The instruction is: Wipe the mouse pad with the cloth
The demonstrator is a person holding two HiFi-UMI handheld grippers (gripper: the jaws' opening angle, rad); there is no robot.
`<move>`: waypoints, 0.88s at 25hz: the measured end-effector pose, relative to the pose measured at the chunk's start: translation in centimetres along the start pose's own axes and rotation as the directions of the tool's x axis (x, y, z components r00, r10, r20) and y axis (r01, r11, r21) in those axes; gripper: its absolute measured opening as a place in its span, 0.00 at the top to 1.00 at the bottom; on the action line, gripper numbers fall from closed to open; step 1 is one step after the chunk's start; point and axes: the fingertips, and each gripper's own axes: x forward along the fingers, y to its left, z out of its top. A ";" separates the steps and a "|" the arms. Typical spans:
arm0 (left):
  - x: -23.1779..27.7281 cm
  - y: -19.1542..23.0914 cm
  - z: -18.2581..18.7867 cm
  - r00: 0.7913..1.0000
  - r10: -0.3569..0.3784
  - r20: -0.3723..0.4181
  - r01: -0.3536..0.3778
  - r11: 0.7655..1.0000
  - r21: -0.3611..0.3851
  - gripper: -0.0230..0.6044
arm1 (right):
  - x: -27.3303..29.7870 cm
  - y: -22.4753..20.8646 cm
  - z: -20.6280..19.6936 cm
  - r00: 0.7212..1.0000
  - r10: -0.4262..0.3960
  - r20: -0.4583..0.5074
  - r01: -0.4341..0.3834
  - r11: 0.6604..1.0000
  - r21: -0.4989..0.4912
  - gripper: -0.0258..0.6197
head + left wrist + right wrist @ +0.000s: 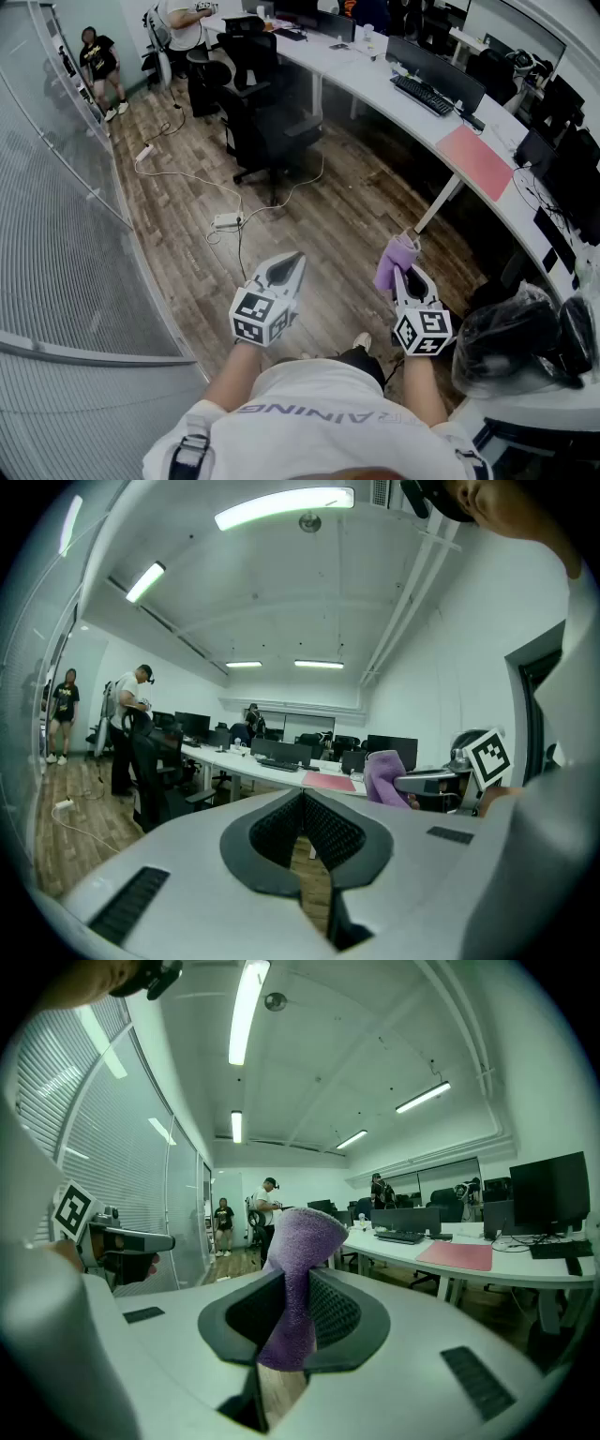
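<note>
Head view: you hold the left gripper (289, 265) and right gripper (406, 270) at lower centre. The pink mouse pad (476, 159) lies on the desk (394, 105), upper right, well apart from both.

Left gripper view: jaws pressed together, nothing between.

Right gripper view: jaws pinch the purple cloth (298, 1260).

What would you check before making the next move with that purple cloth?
1. Grip: ok, the right gripper is shut on the purple cloth.
2. Left gripper free: ok, jaws together, nothing between.
3. Mouse pad bare: ok, nothing lies on it.
4. Cloth at the pad: not ok, both grippers hang over the floor, apart from the desk.
5. Dirt on the pad: cannot tell.
</note>
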 end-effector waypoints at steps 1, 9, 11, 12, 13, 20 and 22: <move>0.1 -0.1 -0.1 1.000 0.000 -0.001 0.000 1.000 -0.003 0.91 | 0.0 -0.1 0.0 1.000 0.002 -0.001 -0.002 1.000 -0.004 0.82; 0.0 -0.2 -0.2 1.000 -0.010 -0.004 0.010 1.000 -0.004 0.91 | -0.2 0.1 -0.2 1.000 -0.003 -0.006 0.002 1.000 -0.014 0.82; 0.0 -0.1 -0.2 1.000 -0.009 -0.001 0.009 1.000 -0.005 0.91 | -0.2 0.1 -0.2 1.000 -0.003 -0.004 0.003 1.000 -0.014 0.82; 0.1 -0.1 -0.2 1.000 -0.009 -0.001 0.009 1.000 -0.005 0.91 | -0.2 0.1 -0.2 1.000 -0.003 -0.003 0.003 1.000 -0.014 0.82; 0.1 -0.1 -0.2 1.000 -0.010 -0.001 0.010 1.000 -0.005 0.91 | -0.2 0.1 -0.2 1.000 -0.001 0.000 0.001 1.000 -0.015 0.82; 0.5 -0.1 -0.5 1.000 -0.017 -0.009 0.017 1.000 -0.011 0.91 | -0.1 0.3 -0.2 1.000 0.019 0.013 -0.019 1.000 0.001 0.82; 1.1 0.0 -0.5 1.000 -0.019 -0.013 0.019 1.000 -0.015 0.91 | 0.3 -0.1 -0.3 1.000 0.016 0.002 -0.016 1.000 0.001 0.82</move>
